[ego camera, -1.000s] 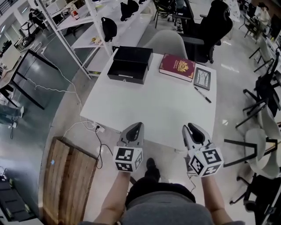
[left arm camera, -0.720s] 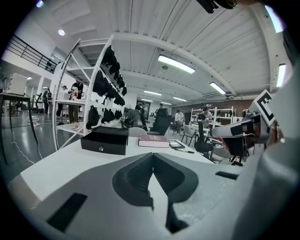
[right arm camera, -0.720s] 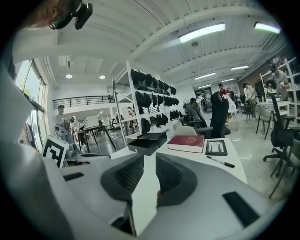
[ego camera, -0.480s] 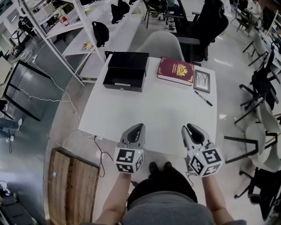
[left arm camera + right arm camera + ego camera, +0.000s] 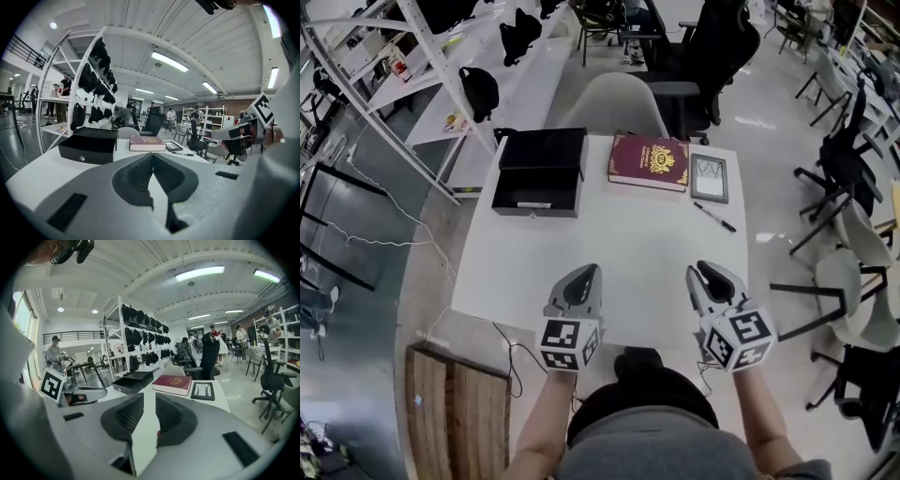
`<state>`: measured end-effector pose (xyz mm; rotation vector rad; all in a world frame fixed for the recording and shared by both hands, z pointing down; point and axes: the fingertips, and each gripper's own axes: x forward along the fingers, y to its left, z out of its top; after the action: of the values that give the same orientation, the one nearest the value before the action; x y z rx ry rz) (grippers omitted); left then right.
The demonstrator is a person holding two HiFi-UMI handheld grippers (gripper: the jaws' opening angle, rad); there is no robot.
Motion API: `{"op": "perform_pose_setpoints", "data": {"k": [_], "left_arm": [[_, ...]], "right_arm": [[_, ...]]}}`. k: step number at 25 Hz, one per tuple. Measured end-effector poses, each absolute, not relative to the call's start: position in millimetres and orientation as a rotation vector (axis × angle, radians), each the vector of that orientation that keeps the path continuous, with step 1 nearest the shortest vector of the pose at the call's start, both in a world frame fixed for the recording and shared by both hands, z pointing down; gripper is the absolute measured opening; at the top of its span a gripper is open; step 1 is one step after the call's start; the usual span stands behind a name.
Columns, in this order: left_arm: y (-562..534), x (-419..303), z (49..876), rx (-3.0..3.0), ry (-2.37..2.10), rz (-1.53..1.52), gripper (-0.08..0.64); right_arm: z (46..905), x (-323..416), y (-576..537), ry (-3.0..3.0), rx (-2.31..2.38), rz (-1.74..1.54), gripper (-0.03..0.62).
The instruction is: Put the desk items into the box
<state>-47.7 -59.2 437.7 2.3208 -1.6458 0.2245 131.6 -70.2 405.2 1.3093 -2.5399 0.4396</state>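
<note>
An open black box (image 5: 539, 174) stands at the far left of the white table (image 5: 609, 253), its lid raised behind it. To its right lie a dark red book (image 5: 649, 161), a small framed picture (image 5: 710, 177) and a black pen (image 5: 713, 217). My left gripper (image 5: 588, 272) hovers over the table's near edge, shut and empty. My right gripper (image 5: 702, 272) hovers level with it, jaws a little apart, nothing between them. The left gripper view shows the box (image 5: 89, 145) and book (image 5: 147, 143) beyond the left gripper (image 5: 152, 157). In the right gripper view the right gripper (image 5: 149, 397) faces the book (image 5: 172, 383) and the picture (image 5: 203, 390).
A white chair (image 5: 619, 101) is tucked in at the table's far side, with a black office chair (image 5: 708, 52) behind it. Shelving racks (image 5: 431, 56) run along the left. A wooden pallet (image 5: 455, 412) and a cable lie on the floor at near left. More chairs (image 5: 853, 309) stand at right.
The head view has swung, so the table and its items sit further left and lower in it. Both grippers keep their place at the near edge, jaws unchanged.
</note>
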Motion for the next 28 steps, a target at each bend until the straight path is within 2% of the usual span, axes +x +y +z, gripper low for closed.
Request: {"op": "perform_pose_setpoints", "data": {"k": [18, 28], "left_arm": [[-147.8, 21.9, 452.2, 2.443, -1.403, 0.328, 0.006], [-178.8, 48.4, 463.8, 2.490, -1.305, 0.379, 0.006]], "right_arm": [[432.8, 202.5, -159.3, -2.341, 1.373, 0.357, 0.111], [461.2, 232.5, -203.4, -2.239, 1.233, 0.251, 0.133]]}}
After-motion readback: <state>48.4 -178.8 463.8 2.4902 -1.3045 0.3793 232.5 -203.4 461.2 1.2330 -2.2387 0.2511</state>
